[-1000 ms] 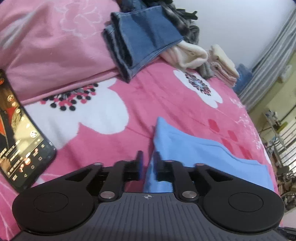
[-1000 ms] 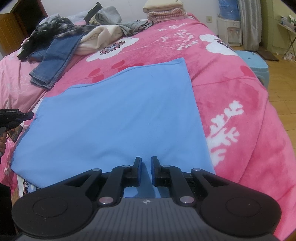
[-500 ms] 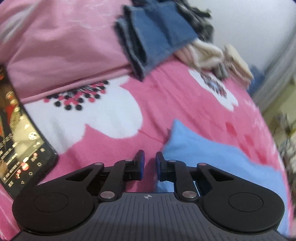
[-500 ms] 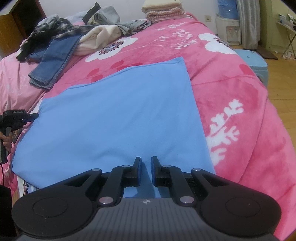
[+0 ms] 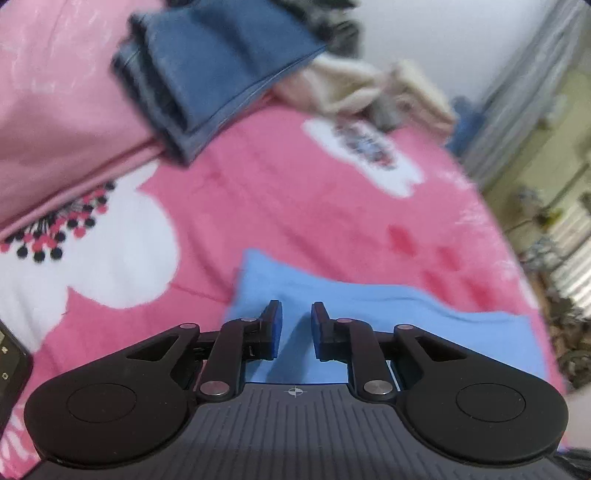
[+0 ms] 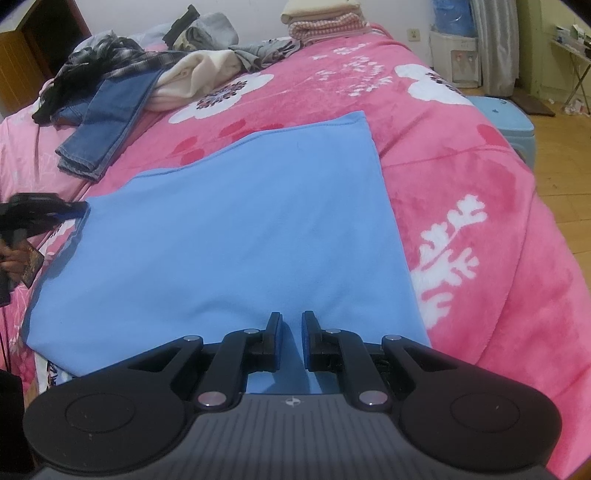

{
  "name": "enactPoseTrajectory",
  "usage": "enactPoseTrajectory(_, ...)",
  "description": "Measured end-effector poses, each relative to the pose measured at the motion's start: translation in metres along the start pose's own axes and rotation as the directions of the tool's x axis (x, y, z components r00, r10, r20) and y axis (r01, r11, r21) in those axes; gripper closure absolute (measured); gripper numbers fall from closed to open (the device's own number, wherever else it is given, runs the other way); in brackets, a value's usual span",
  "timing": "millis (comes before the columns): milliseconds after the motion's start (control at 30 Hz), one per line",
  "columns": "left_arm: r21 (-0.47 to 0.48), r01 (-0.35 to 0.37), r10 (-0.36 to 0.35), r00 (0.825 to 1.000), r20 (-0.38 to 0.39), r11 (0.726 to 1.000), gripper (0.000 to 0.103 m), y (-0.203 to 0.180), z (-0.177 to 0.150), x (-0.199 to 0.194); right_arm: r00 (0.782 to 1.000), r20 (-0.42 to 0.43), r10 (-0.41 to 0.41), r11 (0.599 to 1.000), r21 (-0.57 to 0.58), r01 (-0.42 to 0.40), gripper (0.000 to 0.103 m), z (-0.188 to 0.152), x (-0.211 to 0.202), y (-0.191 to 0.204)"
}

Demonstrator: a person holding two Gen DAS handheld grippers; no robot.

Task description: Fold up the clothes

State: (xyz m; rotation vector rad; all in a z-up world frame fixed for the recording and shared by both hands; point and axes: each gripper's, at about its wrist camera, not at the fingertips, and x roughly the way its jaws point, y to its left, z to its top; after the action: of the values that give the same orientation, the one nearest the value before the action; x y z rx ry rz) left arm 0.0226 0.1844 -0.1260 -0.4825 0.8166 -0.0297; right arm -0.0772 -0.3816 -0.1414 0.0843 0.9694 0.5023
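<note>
A light blue cloth lies spread flat on the pink flowered bedspread. My right gripper hovers over the cloth's near edge, which its body hides. Its jaws stand narrowly open with only cloth showing below the gap. My left gripper is over the cloth's left corner, slightly open and holding nothing. In the right wrist view, the left gripper shows at the far left with its tip at that corner. The left wrist view is blurred by motion.
Blue jeans, a cream garment and dark and grey clothes are heaped at the head of the bed. A folded stack sits at the far edge. A phone lies left of the cloth. A blue stool stands on the floor to the right.
My left gripper has swung right and now sits over the blue cloth's corner. The phone has slid almost out of its view. The right gripper has barely moved.
</note>
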Motion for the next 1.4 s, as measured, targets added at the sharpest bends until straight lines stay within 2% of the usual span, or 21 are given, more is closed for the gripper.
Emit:
enactPoseTrajectory(67,-0.066,-0.012,0.012,1.0,0.0,0.998,0.087,0.014,0.001,0.006,1.0,-0.002,0.0,1.0,0.006,0.0,0.092,0.001,-0.002,-0.001)
enactPoseTrajectory(133,-0.073,-0.037,0.039,0.999,0.02,0.997,0.083,0.016,0.003,-0.004,1.0,-0.002,-0.007,1.0,0.0,0.007,0.092,0.002,-0.006,0.0)
enactPoseTrajectory(167,-0.04,-0.064,0.065,0.997,0.037,0.997,0.075,0.012,0.003,-0.013,1.0,0.001,-0.012,1.0,-0.006,0.012,0.092,0.003,-0.008,0.0)
enactPoseTrajectory(200,-0.005,-0.086,0.086,0.995,0.048,0.996,0.072,0.009,0.004,-0.022,1.0,0.009,-0.014,1.0,-0.01,0.014,0.092,0.006,-0.011,0.0)
enactPoseTrajectory(267,0.059,-0.112,0.109,0.993,0.045,0.992,0.072,0.005,0.005,-0.04,1.0,0.025,-0.008,1.0,-0.03,0.009,0.092,0.013,-0.012,0.003)
enactPoseTrajectory(367,0.164,-0.101,0.103,0.995,-0.007,0.981,0.071,-0.007,0.005,-0.063,0.999,0.049,0.009,0.997,-0.072,-0.005,0.092,0.029,-0.008,0.01)
enactPoseTrajectory(467,0.277,-0.017,0.049,0.993,-0.11,0.961,0.068,-0.026,-0.01,-0.077,0.998,0.066,0.023,0.995,-0.101,-0.017,0.092,0.044,0.002,0.018)
enactPoseTrajectory(600,0.346,0.104,-0.011,0.965,-0.26,0.932,0.066,-0.042,-0.057,-0.079,0.998,0.058,0.015,0.996,-0.085,-0.01,0.092,0.058,0.032,0.013)
enactPoseTrajectory(667,0.362,0.104,0.004,0.958,-0.286,0.926,0.066,-0.043,-0.079,-0.077,0.997,0.071,-0.031,0.999,-0.039,0.034,0.093,0.062,0.039,-0.002)
enactPoseTrajectory(733,0.34,0.088,0.01,0.962,-0.274,0.936,0.066,-0.039,-0.091,-0.078,0.992,0.108,-0.068,0.995,0.079,0.06,0.094,0.066,0.032,-0.026)
enactPoseTrajectory(767,0.318,0.082,0.004,0.966,-0.26,0.945,0.066,-0.036,-0.094,-0.081,0.986,0.123,-0.111,0.986,0.135,0.095,0.092,0.068,0.026,-0.036)
enactPoseTrajectory(833,0.285,0.073,-0.003,0.971,-0.239,0.956,0.066,-0.032,-0.098,-0.086,0.974,0.145,-0.176,0.975,0.162,0.152,0.091,0.069,0.012,-0.043)
enactPoseTrajectory(933,0.288,0.066,0.004,0.972,-0.236,0.955,0.066,-0.031,-0.103,-0.088,0.987,0.158,-0.04,0.993,0.113,0.022,0.091,0.063,-0.007,-0.031)
enactPoseTrajectory(1033,0.292,0.059,0.012,0.972,-0.233,0.955,0.066,-0.03,-0.108,-0.09,0.992,0.074,0.098,0.993,-0.08,-0.092,0.091,0.049,-0.005,0.008)
enactPoseTrajectory(1100,0.294,0.054,0.017,0.973,-0.232,0.954,0.066,-0.029,-0.112,-0.092,0.992,0.011,0.126,0.977,-0.175,-0.123,0.091,0.035,0.002,0.025)
enactPoseTrajectory(1167,0.297,0.049,0.022,0.973,-0.23,0.954,0.066,-0.028,-0.115,-0.093,0.997,-0.029,0.067,0.975,-0.209,-0.071,0.091,0.018,0.007,0.024)
enactPoseTrajectory(1200,0.298,0.047,0.024,0.973,-0.229,0.953,0.066,-0.028,-0.117,-0.094,0.999,-0.029,0.032,0.982,-0.185,-0.037,0.092,0.012,0.005,0.014)
enactPoseTrajectory(1267,0.3,0.042,0.029,0.973,-0.227,0.953,0.066,-0.027,-0.12,-0.095,1.0,0.001,0.02,0.998,-0.057,-0.02,0.095,0.004,-0.01,-0.02)
enactPoseTrajectory(1333,0.283,0.045,0.021,0.974,-0.227,0.958,0.066,-0.025,-0.121,-0.096,0.999,0.035,-0.012,0.997,0.07,0.01,0.093,-0.002,-0.031,-0.048)
enactPoseTrajectory(1400,0.257,0.051,0.01,0.974,-0.228,0.965,0.066,-0.022,-0.12,-0.095,0.994,0.063,-0.095,0.992,0.087,0.089,0.091,-0.005,-0.05,-0.055)
